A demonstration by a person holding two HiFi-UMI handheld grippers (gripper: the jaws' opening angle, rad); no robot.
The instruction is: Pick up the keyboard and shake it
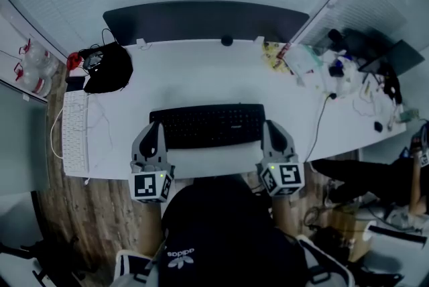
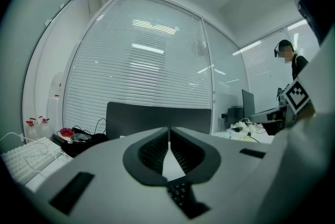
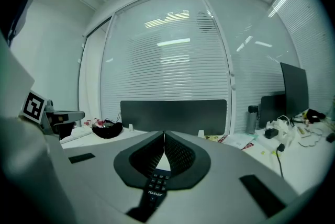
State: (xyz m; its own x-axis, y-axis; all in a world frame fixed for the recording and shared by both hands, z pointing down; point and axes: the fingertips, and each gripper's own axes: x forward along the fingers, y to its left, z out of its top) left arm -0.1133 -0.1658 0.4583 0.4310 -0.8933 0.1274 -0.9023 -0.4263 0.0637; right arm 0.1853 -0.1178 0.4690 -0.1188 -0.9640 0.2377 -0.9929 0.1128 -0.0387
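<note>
A black keyboard (image 1: 208, 125) lies flat on the white desk (image 1: 201, 71), close to its front edge. My left gripper (image 1: 155, 127) is at the keyboard's left end, and my right gripper (image 1: 271, 125) is at its right end. Both point away from me over the desk. In the left gripper view the left gripper (image 2: 168, 130) is shut, its tips meeting with nothing between them, and a strip of keyboard (image 2: 181, 194) keys shows below the jaws. The right gripper (image 3: 164, 134) is likewise shut and empty, above a strip of keyboard (image 3: 155, 184) keys.
A white keyboard (image 1: 75, 131) lies along the desk's left edge. A black bag with cables (image 1: 108, 68) sits at the back left, and a dark partition (image 1: 201, 21) runs along the back. Clutter (image 1: 335, 68) and a cable (image 1: 320, 119) fill the right side. Another person (image 1: 375, 175) sits at the right.
</note>
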